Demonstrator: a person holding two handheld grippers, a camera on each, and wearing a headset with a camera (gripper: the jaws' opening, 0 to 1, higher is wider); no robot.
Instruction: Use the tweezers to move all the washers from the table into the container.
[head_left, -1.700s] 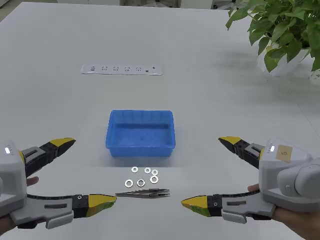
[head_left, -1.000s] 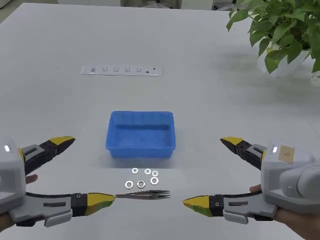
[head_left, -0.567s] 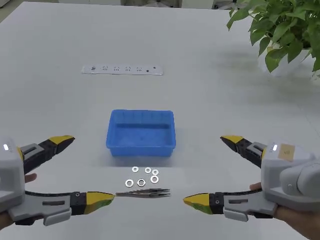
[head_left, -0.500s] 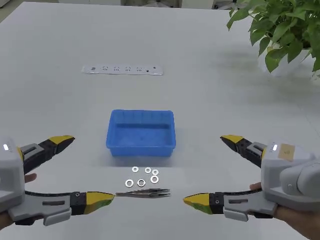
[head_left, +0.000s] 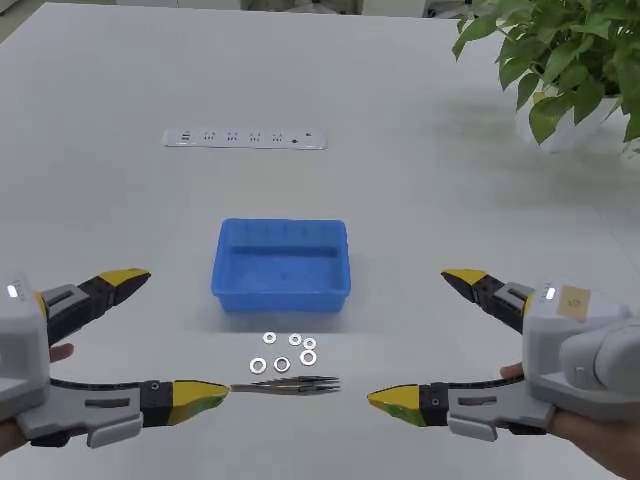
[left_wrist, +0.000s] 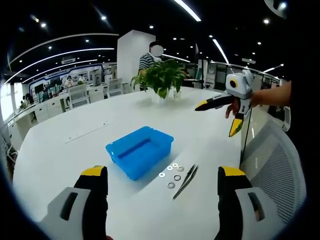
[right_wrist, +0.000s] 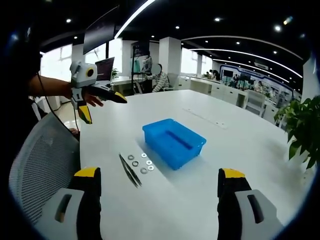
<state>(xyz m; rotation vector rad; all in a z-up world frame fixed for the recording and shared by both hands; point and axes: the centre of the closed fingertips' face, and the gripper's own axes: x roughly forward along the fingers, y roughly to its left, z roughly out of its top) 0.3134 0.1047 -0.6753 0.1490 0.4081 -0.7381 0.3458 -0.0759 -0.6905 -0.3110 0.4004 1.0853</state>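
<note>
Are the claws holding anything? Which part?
Nothing. The left claw and right claw are open; the thin metal tweezers lie on the white table.

Container (head_left: 282, 262) = bright blue, plain. Washers (head_left: 284, 352) silver-white. Tweezers (head_left: 287, 385) dark grey metal. Bench (head_left: 420, 180) pale grey-white, no pattern. Power strip (head_left: 243, 140) white w/ small dark sockets. Plant (head_left: 570, 50): green leaves; pot (head_left: 560, 128) white. Left hand-held gripper (head_left: 189, 333) & right hand-held gripper (head_left: 405, 337): light grey bodies, black jaws, yellow tips w/ a touch of green on the lower ones; right one has a tan label (head_left: 570, 305). Chair (left_wrist: 272, 165): grey mesh. Person (left_wrist: 146, 60) at the back: striped shirt, dark & light.
</note>
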